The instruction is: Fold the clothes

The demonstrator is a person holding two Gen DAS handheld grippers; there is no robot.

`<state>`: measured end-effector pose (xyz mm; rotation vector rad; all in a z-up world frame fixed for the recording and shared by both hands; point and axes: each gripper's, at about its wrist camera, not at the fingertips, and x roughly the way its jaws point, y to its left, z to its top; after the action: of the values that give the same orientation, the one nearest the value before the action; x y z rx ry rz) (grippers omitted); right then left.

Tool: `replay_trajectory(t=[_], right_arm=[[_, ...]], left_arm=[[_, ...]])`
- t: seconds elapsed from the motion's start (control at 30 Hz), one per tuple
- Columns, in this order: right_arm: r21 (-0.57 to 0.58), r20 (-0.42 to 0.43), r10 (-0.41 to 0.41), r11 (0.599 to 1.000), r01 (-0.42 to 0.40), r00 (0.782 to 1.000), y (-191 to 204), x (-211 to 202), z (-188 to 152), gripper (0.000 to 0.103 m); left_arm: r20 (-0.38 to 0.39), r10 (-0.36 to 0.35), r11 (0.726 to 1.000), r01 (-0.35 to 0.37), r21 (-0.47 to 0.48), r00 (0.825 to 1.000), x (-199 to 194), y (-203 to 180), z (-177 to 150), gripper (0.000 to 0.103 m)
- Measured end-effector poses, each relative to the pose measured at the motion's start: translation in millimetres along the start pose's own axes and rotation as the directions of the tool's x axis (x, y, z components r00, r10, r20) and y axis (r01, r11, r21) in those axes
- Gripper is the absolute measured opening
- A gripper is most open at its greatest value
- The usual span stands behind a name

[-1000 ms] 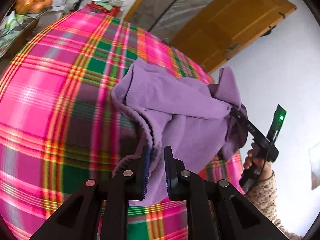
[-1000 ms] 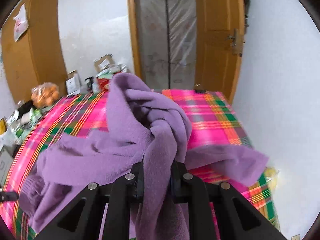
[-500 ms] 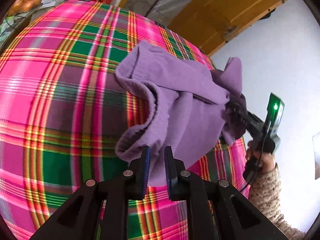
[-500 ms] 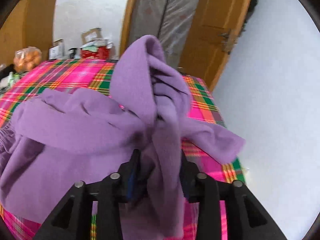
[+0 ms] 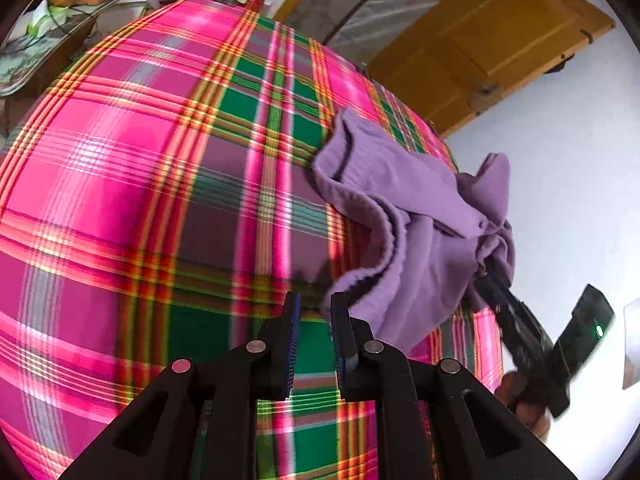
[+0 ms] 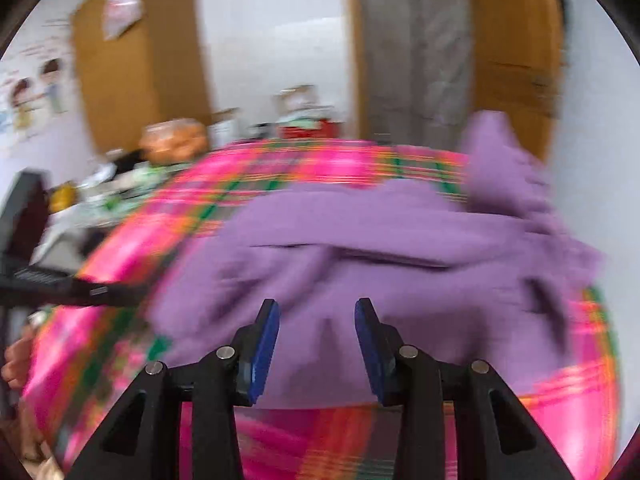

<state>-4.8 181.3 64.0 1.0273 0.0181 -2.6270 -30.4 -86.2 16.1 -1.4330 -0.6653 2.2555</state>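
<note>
Both grippers free of the purple garment (image 5: pixel 404 216)
Right gripper (image 6: pixel 316 320) jaws opening, left gripper (image 5: pixel 314 312) slightly parted, opening, empty; regrasp edges and spread flat.

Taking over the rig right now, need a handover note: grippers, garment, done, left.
Left gripper: jaws a narrow gap apart, nothing between them; the purple garment's edge lies just beside its right finger.
Right gripper: jaws opening, pads not pressing on cloth in its own view. In the left view, the bunched end sits at its tips.
Garment: crumpled in a heap on the plaid bedspread, near the wall-side edge.
Done: no neat fold visible.
Left: probably regrip, spread it flat, then fold.
</note>
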Motion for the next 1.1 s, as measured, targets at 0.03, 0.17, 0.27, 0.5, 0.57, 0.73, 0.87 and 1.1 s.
replay_trajectory(t=[0.03, 0.17, 0.27, 0.5, 0.57, 0.73, 0.87, 1.1], right_arm=[[-0.013, -0.007, 0.037, 0.999, -0.037, 0.999, 11.0, 3.8, -0.5, 0.044], [-0.052, -0.032, 0.081, 0.995, -0.083, 0.996, 48.0, 18.5, -5.7, 0.056], [-0.088, -0.062, 0.116, 0.989, -0.121, 0.991, 72.5, 27.1, -10.0, 0.061], [-0.266, -0.091, -0.044, 0.964, 0.018, 0.995, 115.1, 49.7, -25.2, 0.061], [-0.326, -0.110, -0.136, 0.941, 0.094, 0.985, 125.1, 61.1, -29.9, 0.061], [-0.258, -0.134, -0.089, 0.965, 0.052, 0.987, 112.1, 64.2, -25.3, 0.051], [-0.216, -0.135, -0.057, 0.976, 0.027, 0.989, 104.5, 60.6, -24.4, 0.030], [-0.250, -0.141, -0.024, 0.968, -0.012, 0.990, 108.1, 38.1, -32.0, 0.017]], left_arm=[[0.000, 0.005, 1.000, -0.005, -0.006, 1.000, -1.0, 3.5, 0.6, 0.015], [0.006, 0.003, 0.999, -0.003, -0.034, 1.000, -6.5, 16.5, 2.7, 0.016], [0.006, -0.005, 0.999, 0.005, -0.046, 1.000, -6.8, 22.5, 3.8, 0.016], [-0.011, 0.000, 0.999, -0.001, -0.047, 1.000, -0.1, 29.9, 12.8, 0.017], [-0.018, 0.014, 0.999, -0.014, -0.040, 1.000, 1.7, 31.4, 17.6, 0.018], [-0.042, 0.027, 0.999, -0.029, -0.039, 0.999, 9.5, 33.5, 31.6, 0.019], [-0.052, 0.028, 0.999, -0.029, -0.020, 0.998, 17.1, 29.1, 44.2, 0.021], [-0.054, -0.012, 1.000, 0.013, 0.012, 0.998, 30.2, 10.5, 71.4, 0.024]])
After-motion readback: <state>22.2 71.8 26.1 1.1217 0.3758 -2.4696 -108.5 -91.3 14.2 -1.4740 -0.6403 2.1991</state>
